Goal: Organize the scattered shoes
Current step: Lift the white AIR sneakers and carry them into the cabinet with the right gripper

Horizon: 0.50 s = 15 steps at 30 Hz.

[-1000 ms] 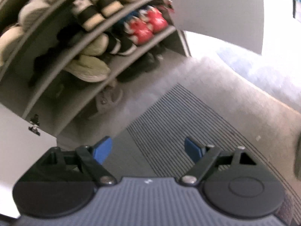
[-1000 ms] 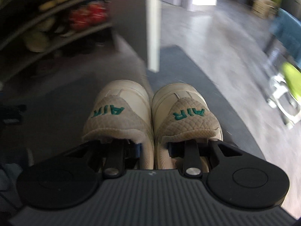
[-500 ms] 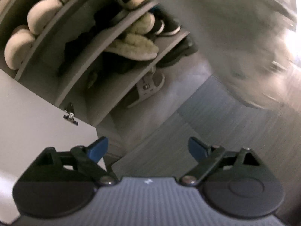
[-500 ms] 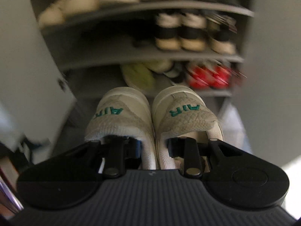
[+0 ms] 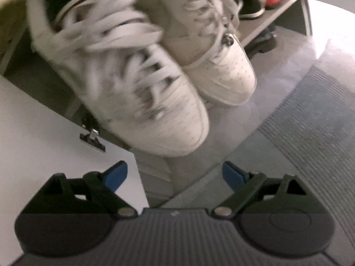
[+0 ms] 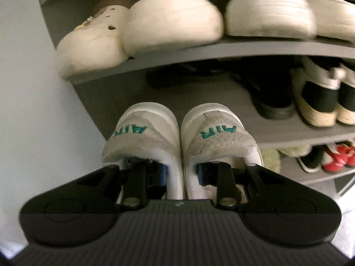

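Note:
My right gripper (image 6: 182, 172) is shut on a pair of white sneakers (image 6: 142, 133) with green "AIR" tongues. One finger sits inside each shoe and their inner walls are pinched together. The pair hangs toes-first in front of the grey middle shelf (image 6: 199, 95) of the shoe rack. In the left wrist view the same sneakers (image 5: 155, 102) float blurred above the floor, toes toward the camera. Below them my left gripper (image 5: 175, 175) is open, with nothing between its blue pads.
Cream clogs (image 6: 133, 28) and white sneakers (image 6: 277, 11) fill the shelf above. Black shoes (image 6: 273, 102) and black-and-cream shoes (image 6: 319, 102) occupy the middle shelf's right part. Red shoes (image 6: 337, 157) sit lower. A white cabinet door with a hinge (image 5: 92, 136) and a ribbed mat (image 5: 310, 122) flank the left gripper.
The right gripper has swung the sneakers from over the mat up close to the rack's shelves. The left gripper has shifted along the cabinet, and the carried sneakers now fill its view.

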{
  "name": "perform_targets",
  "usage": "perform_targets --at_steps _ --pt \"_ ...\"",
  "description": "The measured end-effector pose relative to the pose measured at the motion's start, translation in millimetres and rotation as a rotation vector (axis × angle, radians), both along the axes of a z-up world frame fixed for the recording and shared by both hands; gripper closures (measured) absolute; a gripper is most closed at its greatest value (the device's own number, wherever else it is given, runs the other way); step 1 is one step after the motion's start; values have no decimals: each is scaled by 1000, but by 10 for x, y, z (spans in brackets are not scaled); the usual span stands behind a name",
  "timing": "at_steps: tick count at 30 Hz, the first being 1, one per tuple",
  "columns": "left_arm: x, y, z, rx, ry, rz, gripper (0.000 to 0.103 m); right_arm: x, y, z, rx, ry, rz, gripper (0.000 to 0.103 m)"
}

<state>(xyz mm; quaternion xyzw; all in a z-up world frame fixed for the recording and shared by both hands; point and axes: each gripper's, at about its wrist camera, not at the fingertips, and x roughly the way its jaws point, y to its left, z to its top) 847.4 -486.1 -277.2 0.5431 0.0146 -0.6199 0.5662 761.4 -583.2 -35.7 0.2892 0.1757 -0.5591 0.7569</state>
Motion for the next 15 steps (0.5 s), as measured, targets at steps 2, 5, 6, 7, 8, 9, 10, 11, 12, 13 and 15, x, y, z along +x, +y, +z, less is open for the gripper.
perform_targets --at_steps 2,5,6,7,8,9,10,11,12,13,15 --pt "15 -169 -75 3 -19 36 9 128 -164 5 -13 5 -5 74" --pt "40 -386 -202 40 -7 80 9 283 -369 -12 -28 18 -24 74" --pt "41 -447 -244 45 -10 88 9 346 -442 -26 -36 22 -31 75" --pt "39 -505 -287 54 -12 104 9 403 -491 -43 -47 29 -37 75" --pt "39 -534 -312 65 -10 121 9 442 -519 -57 -58 35 -42 75" --pt "43 -577 -342 98 1 159 9 471 -540 -70 -66 39 -47 75" --pt "47 -612 -362 139 22 191 9 498 -564 -83 -82 38 -64 75" --pt "55 -616 -372 162 38 202 9 512 -606 -92 -94 27 -83 75" --pt "43 -620 -372 168 52 202 9 523 -655 -101 -102 26 -90 75" --pt "19 -630 -368 171 66 200 9 537 -703 -110 -111 31 -92 74" --pt "-31 -603 -349 160 93 185 9 553 -802 -138 -123 39 -89 74"
